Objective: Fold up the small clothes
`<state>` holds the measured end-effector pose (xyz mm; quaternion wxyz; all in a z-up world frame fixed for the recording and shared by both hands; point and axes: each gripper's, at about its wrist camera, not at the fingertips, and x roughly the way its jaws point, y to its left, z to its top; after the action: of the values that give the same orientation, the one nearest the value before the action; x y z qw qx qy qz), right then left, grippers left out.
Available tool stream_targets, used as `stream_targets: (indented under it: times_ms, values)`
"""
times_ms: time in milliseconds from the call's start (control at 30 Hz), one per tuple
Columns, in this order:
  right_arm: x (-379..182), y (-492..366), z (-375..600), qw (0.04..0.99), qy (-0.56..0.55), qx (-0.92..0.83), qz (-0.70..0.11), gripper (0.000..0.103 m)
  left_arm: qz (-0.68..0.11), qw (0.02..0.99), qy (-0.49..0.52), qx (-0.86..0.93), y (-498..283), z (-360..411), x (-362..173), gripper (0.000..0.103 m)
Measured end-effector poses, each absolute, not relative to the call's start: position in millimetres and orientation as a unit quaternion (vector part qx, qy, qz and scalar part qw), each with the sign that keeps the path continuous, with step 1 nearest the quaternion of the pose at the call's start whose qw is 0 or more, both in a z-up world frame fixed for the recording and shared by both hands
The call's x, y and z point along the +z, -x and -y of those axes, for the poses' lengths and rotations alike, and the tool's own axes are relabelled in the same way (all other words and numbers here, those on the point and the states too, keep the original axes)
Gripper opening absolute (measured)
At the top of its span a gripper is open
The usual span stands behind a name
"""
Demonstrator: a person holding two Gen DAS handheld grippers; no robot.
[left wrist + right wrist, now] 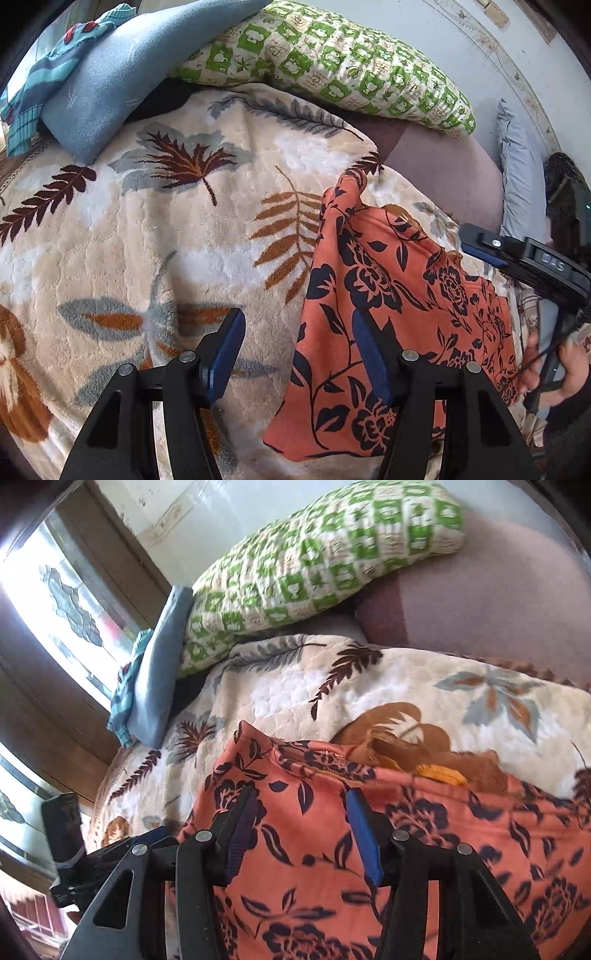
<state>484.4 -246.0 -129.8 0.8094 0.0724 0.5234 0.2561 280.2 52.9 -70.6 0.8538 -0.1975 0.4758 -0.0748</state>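
An orange garment with a dark floral print (373,291) lies on a cream leaf-patterned blanket (147,229). My left gripper (297,328) is open and empty, over the garment's left edge. The right gripper's body (524,258) shows at the right of the left wrist view, beside the garment's far side. In the right wrist view my right gripper (301,808) is open and empty, just above the same garment (424,834), which fills the lower frame. The left gripper (110,853) shows at the lower left there.
A green-and-white checked pillow (332,59) and a blue cushion (122,74) with striped teal cloth (44,74) lie at the bed's head. A mauve sheet (443,166) and grey pillow (517,166) lie at the right. A window (55,590) is at the left.
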Motion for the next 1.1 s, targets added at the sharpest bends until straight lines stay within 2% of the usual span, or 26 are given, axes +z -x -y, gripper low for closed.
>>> stream_targets:
  times_ms: [167,200,233,267,300,333,467,500,533,567,600,633,667,700,900,933,967,1000,1033,1100]
  values:
    - [-173,-503,200,0.788,0.030,0.266,-0.554,0.049,-0.473,0.865,0.152,-0.062,-288,-44,-75,0.060]
    - [-178,-503,193,0.789,0.069,0.260,-0.553,0.039,-0.475,0.866,0.143,-0.058,-290,-40,-78,0.058]
    - [-182,-503,186,0.785,0.102,0.261,-0.553,0.024,-0.479,0.865,0.139,-0.058,-290,-37,-80,0.055]
    - [-182,-504,181,0.782,0.119,0.265,-0.552,0.002,-0.481,0.863,0.143,-0.061,-292,-36,-82,0.050]
    - [-175,-506,180,0.793,0.118,0.267,-0.535,0.000,-0.480,0.862,0.150,-0.063,-293,-35,-83,0.036]
    - [-166,-509,181,0.805,0.099,0.272,-0.518,0.000,-0.479,0.862,0.156,-0.063,-294,-36,-83,0.032]
    - [-170,-532,183,0.812,0.051,0.238,-0.531,0.000,-0.484,0.861,0.154,-0.036,-300,-36,-94,0.032]
    - [-173,-533,185,0.806,0.036,0.241,-0.539,0.007,-0.491,0.855,0.160,-0.040,-301,-36,-96,0.032]
    - [-176,-532,189,0.795,0.008,0.260,-0.548,0.008,-0.492,0.853,0.170,-0.047,-301,-38,-95,0.032]
    - [-177,-531,194,0.786,-0.016,0.273,-0.554,0.013,-0.488,0.851,0.185,-0.056,-301,-40,-93,0.032]
    - [-177,-529,198,0.782,-0.031,0.281,-0.555,0.032,-0.480,0.852,0.200,-0.060,-300,-44,-91,0.033]
    - [-175,-528,202,0.782,-0.040,0.285,-0.552,0.041,-0.475,0.851,0.214,-0.063,-300,-48,-89,0.037]
    - [-174,-527,204,0.783,-0.047,0.285,-0.550,0.055,-0.471,0.850,0.226,-0.065,-299,-51,-88,0.039]
    - [-174,-527,205,0.781,-0.056,0.287,-0.551,0.060,-0.468,0.849,0.233,-0.068,-299,-54,-87,0.046]
    - [-188,-526,187,0.763,-0.033,0.304,-0.570,0.060,-0.476,0.847,0.218,-0.084,-299,-51,-88,0.049]
    - [-188,-524,182,0.774,0.001,0.295,-0.561,0.057,-0.478,0.848,0.211,-0.085,-299,-49,-88,0.049]
    - [-188,-523,176,0.778,0.041,0.288,-0.557,0.036,-0.478,0.850,0.205,-0.083,-299,-47,-87,0.049]
    - [-187,-525,171,0.778,0.064,0.289,-0.555,0.005,-0.476,0.853,0.200,-0.082,-298,-45,-86,0.049]
    - [-182,-527,170,0.786,0.066,0.286,-0.544,0.001,-0.471,0.856,0.195,-0.080,-297,-43,-84,0.049]
    - [-166,-535,171,0.809,0.038,0.281,-0.515,0.002,-0.467,0.864,0.178,-0.068,-296,-39,-83,0.049]
